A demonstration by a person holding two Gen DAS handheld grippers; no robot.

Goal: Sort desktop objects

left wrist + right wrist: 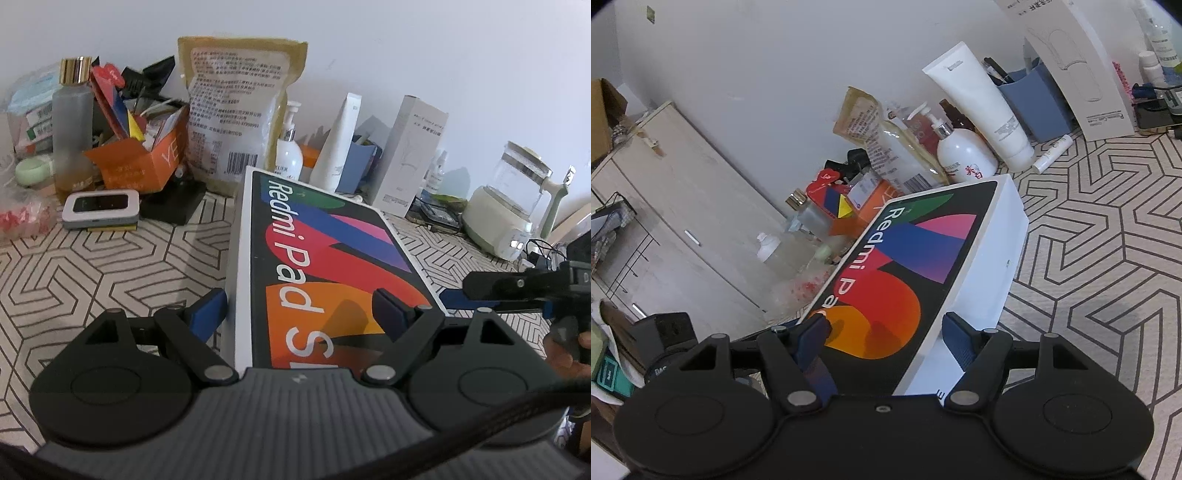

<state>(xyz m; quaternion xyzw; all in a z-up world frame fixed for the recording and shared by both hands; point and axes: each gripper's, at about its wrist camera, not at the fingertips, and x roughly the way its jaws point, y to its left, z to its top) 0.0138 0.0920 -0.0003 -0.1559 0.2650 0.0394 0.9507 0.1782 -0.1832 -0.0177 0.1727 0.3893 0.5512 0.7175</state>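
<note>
We hold a flat white cardboard box with a bright picture lid that says Redmi Pad (325,266), and it could slip and fall. Our left gripper (303,310) has its blue pads on the two sides of the near end of the box, and the jaws look set wide around it, one pad at the white side wall and one resting over the lid. Our right gripper (886,339) comes at the same box from the other side, with its jaws also set wide around the box, one pad at the lid edge and one at the white wall. We cannot tell for sure how hard either one squeezes. The box sits tilted, with its far end near the brown paper pouch with a label (236,110) and the round white pump bottle (290,147) at the wall, and its near end seems lifted off the table with the grey line pattern (92,266). If one gripper pulls more than the other, the box may twist out. If it swings forward, it may knock the bottle over. The box is long, thin and smooth, so the pads could slide on it.
</note>
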